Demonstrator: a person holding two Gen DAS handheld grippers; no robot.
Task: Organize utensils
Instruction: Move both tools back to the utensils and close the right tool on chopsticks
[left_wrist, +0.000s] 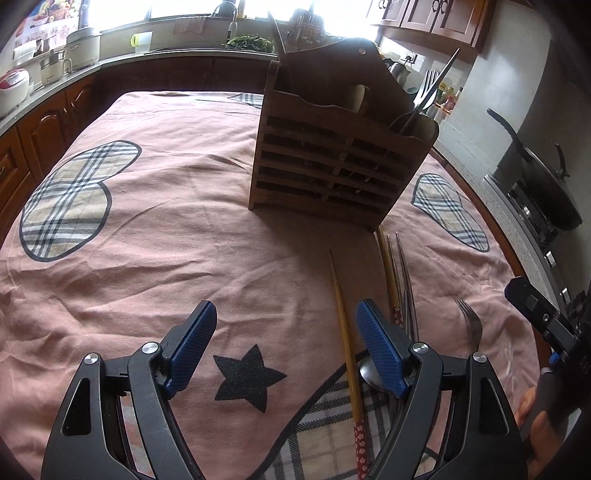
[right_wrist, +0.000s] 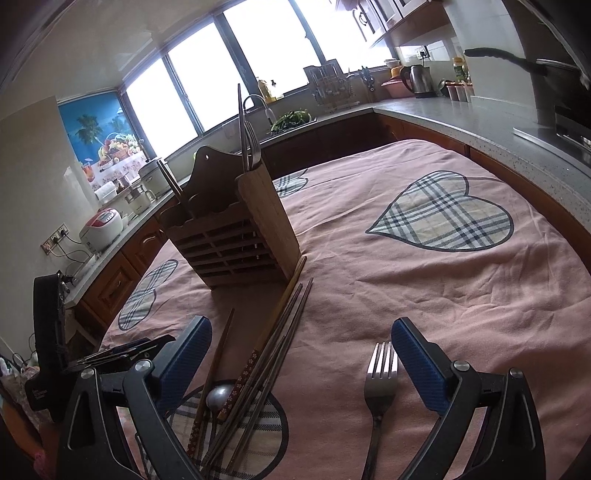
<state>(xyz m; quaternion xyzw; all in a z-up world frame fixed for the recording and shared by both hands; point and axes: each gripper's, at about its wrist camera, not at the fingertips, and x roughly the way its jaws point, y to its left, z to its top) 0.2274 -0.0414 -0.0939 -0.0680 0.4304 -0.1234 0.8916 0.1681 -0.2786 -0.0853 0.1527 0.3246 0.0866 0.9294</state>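
Evidently the sorting is only partly done: the wooden utensil holder (left_wrist: 343, 147) stands upright near the middle of the tabletop (left_wrist: 147, 258), which is covered in a pink cloth with plaid hearts, and it already carries a few upright pieces, with metal handles poking out of its right-hand compartment and a dark stick out of the left one, presumably because each compartment is meant for one kind. What is left lies flat in front of it. A fork (right_wrist: 380, 373) rests alone on the cloth, tines toward the holder, and the right gripper (right_wrist: 301, 360) hovers over it with its fingers (right_wrist: 417, 365) spread wide and empty; the tines sit just inside the right-hand finger, so this looks like the piece about to be picked. Left of the fork, a loose bundle of chopsticks (right_wrist: 273, 343), wooden and metal, fans toward the base of the holder, and a spoon (right_wrist: 218, 397) lies partly under them. The left gripper (left_wrist: 284, 343) also holds nothing, its fingers (left_wrist: 380, 350) parted; one wooden chopstick (left_wrist: 343, 321) runs between them close to the right-hand finger, while the rest of the bundle lies beyond that finger. Likely trouble is the overlap, since lifting one stick may drag its neighbours or the spoon. Counters with a kettle (right_wrist: 421, 79), a rice cooker (right_wrist: 103, 229) and a pan (left_wrist: 546, 184) ring the tabletop, well apart from the work.
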